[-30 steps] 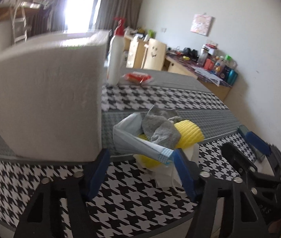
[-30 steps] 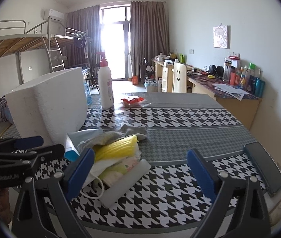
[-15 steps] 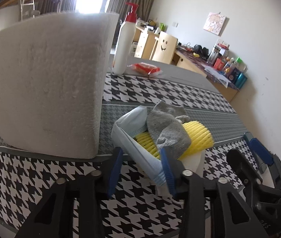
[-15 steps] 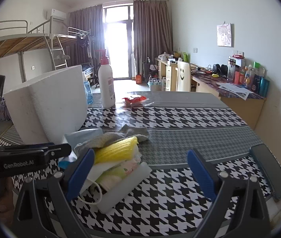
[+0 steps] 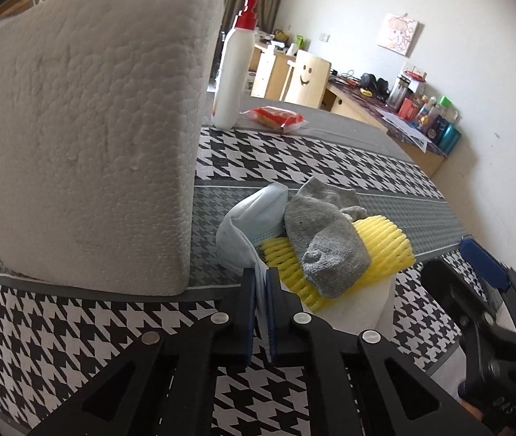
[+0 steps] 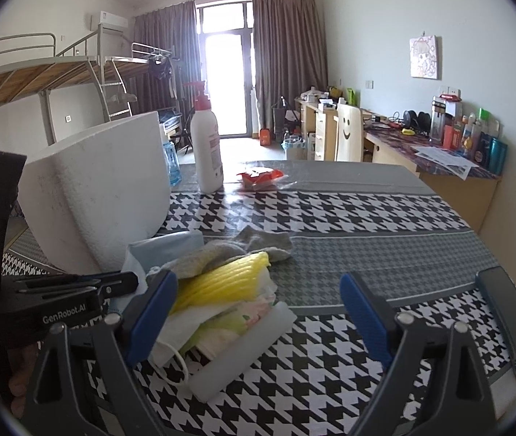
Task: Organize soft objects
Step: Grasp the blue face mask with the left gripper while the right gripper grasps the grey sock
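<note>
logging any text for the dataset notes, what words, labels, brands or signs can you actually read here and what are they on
"GenRobot.AI": white lettering on the black body of the left tool, seen from the right wrist view.
Pump bottle: a pale label with print, too small to read.
Red snack packet: print too blurred to read.
Bottles and boxes on the desk: labels too small to read.
Wall picture: a cartoon drawing, no readable words.

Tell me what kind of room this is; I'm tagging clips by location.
Probably a dorm room or studio bedroom: a metal loft bed with a ladder, a cluttered desk along the wall, and curtains at a balcony door.
</note>
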